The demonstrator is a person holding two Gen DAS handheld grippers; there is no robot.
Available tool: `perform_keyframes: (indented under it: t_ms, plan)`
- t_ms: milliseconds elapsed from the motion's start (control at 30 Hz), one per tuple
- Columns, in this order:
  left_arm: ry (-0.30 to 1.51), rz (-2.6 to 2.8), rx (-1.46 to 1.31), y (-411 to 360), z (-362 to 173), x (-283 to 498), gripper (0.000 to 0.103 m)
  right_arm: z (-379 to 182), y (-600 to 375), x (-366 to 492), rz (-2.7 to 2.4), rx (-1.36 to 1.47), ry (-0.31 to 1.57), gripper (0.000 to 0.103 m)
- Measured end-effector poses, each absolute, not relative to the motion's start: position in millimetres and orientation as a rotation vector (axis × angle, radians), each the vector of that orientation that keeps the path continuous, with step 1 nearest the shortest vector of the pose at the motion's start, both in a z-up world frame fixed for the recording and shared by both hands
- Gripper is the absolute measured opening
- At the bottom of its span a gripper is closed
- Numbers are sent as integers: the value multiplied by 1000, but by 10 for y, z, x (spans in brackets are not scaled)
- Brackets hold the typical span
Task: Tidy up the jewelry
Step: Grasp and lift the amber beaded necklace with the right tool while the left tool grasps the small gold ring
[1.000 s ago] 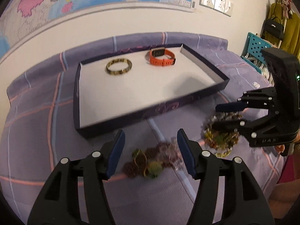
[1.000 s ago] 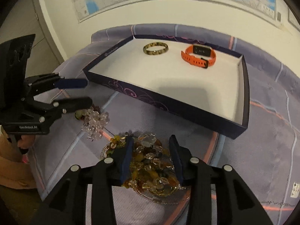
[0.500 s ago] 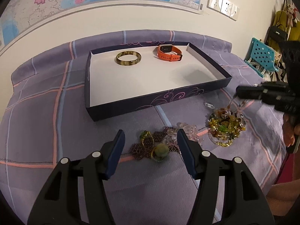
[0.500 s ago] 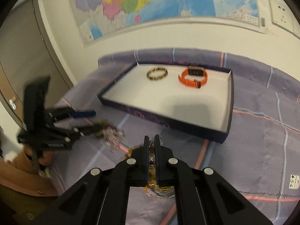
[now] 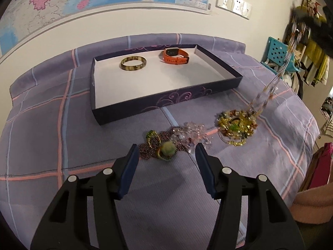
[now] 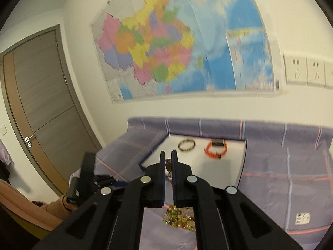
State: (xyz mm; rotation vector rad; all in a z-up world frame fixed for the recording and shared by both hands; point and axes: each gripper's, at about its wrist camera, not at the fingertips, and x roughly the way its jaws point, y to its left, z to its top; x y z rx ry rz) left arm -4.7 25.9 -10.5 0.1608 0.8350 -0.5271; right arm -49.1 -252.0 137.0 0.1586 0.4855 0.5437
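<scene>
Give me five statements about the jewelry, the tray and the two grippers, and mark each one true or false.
1. The tray holds a bangle and an orange watch. True.
2. The right gripper is open and empty. False: its fingers are shut on a strand of the gold beaded necklace, which hangs down from them.
3. The gold beaded necklace is fully lifted off the bed. False: most of it lies heaped on the purple bedcover.
4. The left gripper is open, near the dark bead pile, holding nothing. True.
5. The bangle sits outside the tray on the cover. False: it lies inside, beside the watch.
</scene>
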Motion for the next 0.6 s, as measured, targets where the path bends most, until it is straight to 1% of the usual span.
perform_keyframes:
  t_ms: [133, 333, 367, 467, 500, 567, 600]
  plan:
    - [833, -541, 168, 257, -113, -90, 52, 1602, -2558, -659, 536, 141, 420, 4]
    - [847, -546, 145, 317, -134, -77, 46, 1830, -2631, -905, 560, 137, 349, 4]
    - [846, -541, 149, 315, -135, -71, 42, 1814, -2619, -915, 564, 133, 357, 4]
    - [838, -540, 173, 273, -138, -42, 39, 1637, -2568, -863, 573, 138, 423, 4]
    - [838, -542, 180, 255, -144, -24, 38, 1541, -2546, -828, 576, 144, 455, 4]
    - [850, -537, 196, 211, -178, 15, 34, 1359, -2505, -771, 574, 150, 512, 4]
    - [858, -533, 204, 191, -197, 29, 33, 1234, -2479, -739, 576, 155, 548, 4]
